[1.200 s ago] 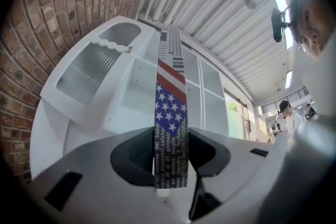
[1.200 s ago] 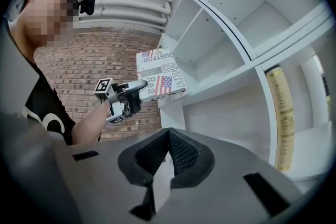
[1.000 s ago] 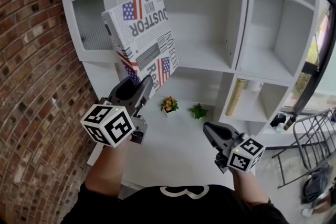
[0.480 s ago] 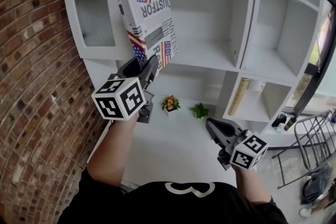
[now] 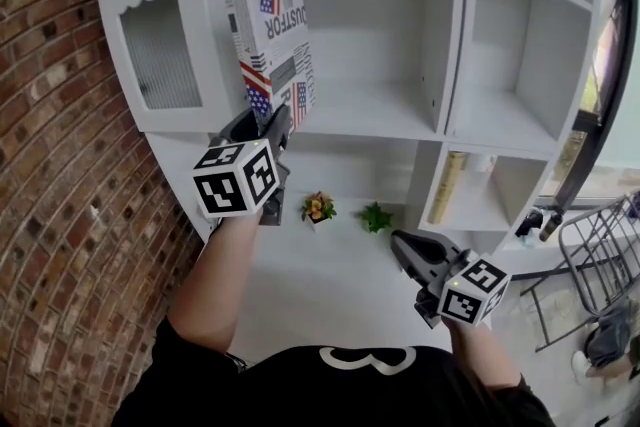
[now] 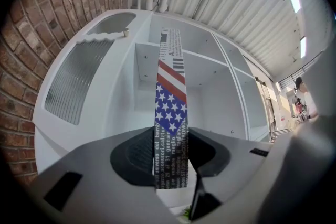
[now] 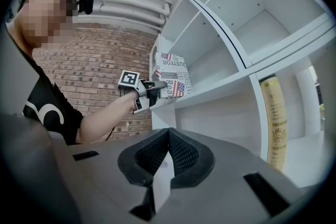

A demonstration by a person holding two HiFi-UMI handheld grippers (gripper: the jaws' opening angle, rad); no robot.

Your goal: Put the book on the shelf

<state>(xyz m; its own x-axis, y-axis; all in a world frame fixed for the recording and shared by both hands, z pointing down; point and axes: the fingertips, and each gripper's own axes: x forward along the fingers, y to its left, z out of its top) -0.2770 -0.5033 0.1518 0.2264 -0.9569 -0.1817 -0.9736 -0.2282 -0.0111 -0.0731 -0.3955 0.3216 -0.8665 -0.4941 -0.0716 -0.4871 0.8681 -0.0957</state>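
Observation:
The book [image 5: 275, 50], printed with flags and newspaper text, stands nearly upright at the left of the white unit's middle shelf [image 5: 370, 120]. My left gripper [image 5: 262, 130] is shut on its lower edge. In the left gripper view the book's spine [image 6: 170, 113] rises between the two pads of the left gripper [image 6: 170, 155]. From the right gripper view, the book [image 7: 173, 81] and left gripper [image 7: 152, 89] are at the shelf's front edge. My right gripper [image 5: 410, 255] hangs lower over the counter, and in its own view the right gripper [image 7: 168, 136] has its jaws together with nothing in them.
A gold book [image 5: 447, 185] leans in a lower right compartment. Two small potted plants [image 5: 318, 207] [image 5: 376, 215] stand on the white counter. A ribbed-glass cabinet door [image 5: 160, 55] and a brick wall [image 5: 60, 165] lie to the left, and a metal rack [image 5: 590, 275] to the right.
My left gripper has carried the book up and in toward the shelf, and the book now stands more upright and edge-on. The right gripper has stayed in place.

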